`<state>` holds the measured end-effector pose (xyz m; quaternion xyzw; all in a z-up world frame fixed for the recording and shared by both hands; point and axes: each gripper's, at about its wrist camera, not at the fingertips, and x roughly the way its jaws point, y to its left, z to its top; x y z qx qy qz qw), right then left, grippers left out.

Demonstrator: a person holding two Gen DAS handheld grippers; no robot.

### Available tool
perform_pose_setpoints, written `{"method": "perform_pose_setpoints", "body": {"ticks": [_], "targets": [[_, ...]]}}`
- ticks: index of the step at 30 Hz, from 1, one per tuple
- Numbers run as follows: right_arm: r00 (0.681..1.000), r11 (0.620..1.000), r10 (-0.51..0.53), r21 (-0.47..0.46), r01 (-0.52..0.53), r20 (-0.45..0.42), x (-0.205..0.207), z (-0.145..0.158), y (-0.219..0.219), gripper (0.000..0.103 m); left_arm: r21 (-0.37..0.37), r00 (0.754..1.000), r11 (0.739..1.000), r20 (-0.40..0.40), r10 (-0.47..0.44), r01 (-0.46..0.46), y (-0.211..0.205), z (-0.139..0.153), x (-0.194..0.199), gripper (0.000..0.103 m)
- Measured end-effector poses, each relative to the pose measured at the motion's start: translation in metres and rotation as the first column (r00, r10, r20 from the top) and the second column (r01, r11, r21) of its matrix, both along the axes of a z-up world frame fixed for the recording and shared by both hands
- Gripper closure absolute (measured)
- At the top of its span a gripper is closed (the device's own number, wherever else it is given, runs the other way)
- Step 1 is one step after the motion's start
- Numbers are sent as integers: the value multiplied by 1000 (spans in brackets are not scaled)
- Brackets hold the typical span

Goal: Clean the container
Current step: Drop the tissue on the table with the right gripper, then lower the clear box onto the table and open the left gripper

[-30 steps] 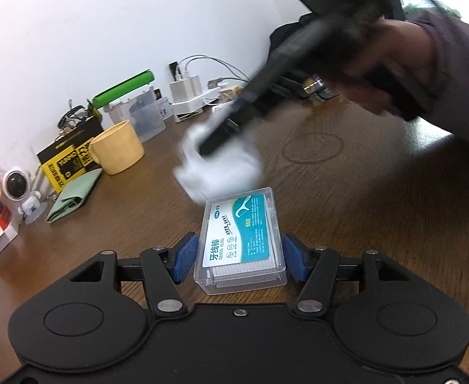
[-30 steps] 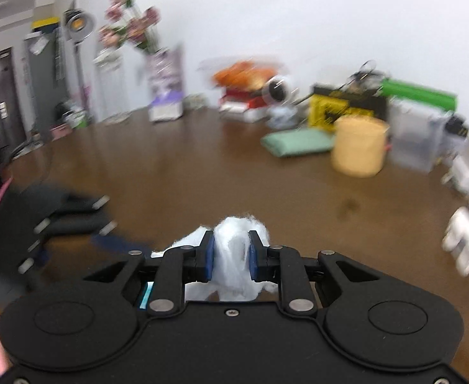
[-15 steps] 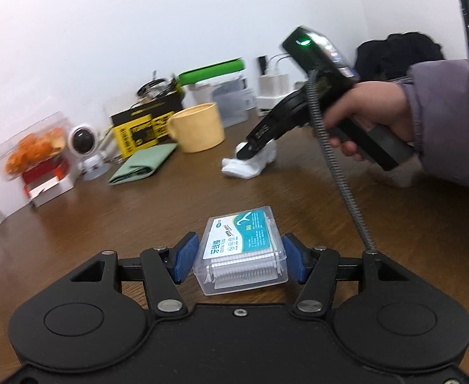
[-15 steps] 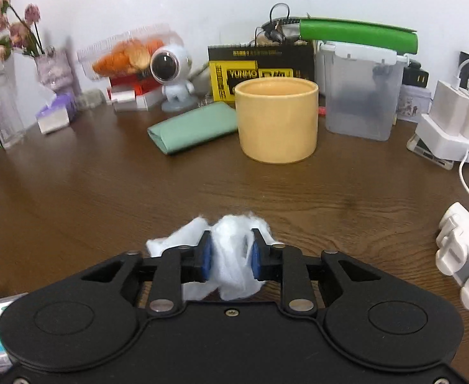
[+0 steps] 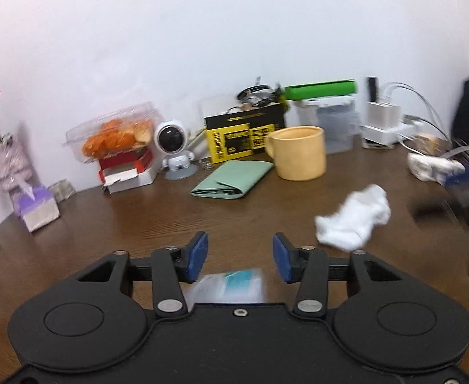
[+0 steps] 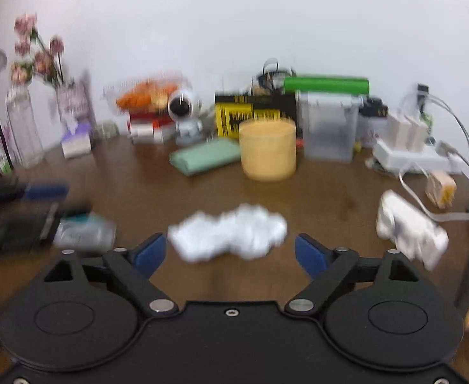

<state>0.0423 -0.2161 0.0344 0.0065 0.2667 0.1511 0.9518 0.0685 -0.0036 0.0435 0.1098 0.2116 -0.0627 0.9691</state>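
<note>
A: Left hand-held gripper – jaws spread, nothing pinched. Container is seen lying on desk, low betw. the fingers, near the body. Right hand-held gripper also spread; white wipe is left on desk just ahead, not gripped.

B: Step?

A: Judged as put-down after wiping; task prob. near done. Next: both grippers to be drawn clear w/o nudging either item.

B: Writing?

A: Container label too blurred to be read. Yellow-black box – print not legible.
</note>
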Motion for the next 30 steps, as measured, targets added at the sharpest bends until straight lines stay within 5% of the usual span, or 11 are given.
{"method": "perform_pose_setpoints", "body": {"ticks": [6, 10, 13, 19, 20, 23, 30], "targets": [[995, 997, -44, -63, 38, -95, -35, -22, 6, 13, 36, 994, 999, -96, 43, -40, -10, -13, 22, 59], [995, 999, -17, -29, 14, -101, -55, -23, 2, 13, 89, 990, 996, -133, 39, -27, -11, -24, 16, 22], [997, 1000, -6, -21, 4, -78, -65, -20, 2, 13, 71, 988, 995, -139, 74, -65, -1, -25, 11, 20], [997, 1000, 7, -6, -7, -80, -68, -22, 4, 13, -17, 954, 984, -247, 169, -179, 23, -36, 23, 22], [997, 1000, 7, -5, -7, -81, -69, -23, 3, 13, -29, 951, 981, -251, 179, -192, 26, -37, 23, 37], [996, 1000, 6, -10, -7, -86, -70, -25, 2, 13, -81, 942, 970, -269, 201, -230, 34, -35, 27, 47], [992, 1000, -29, -1, 29, -120, -70, -29, 8, 13, -109, 937, 961, -276, 216, -254, 20, -25, 72, 47]]}}
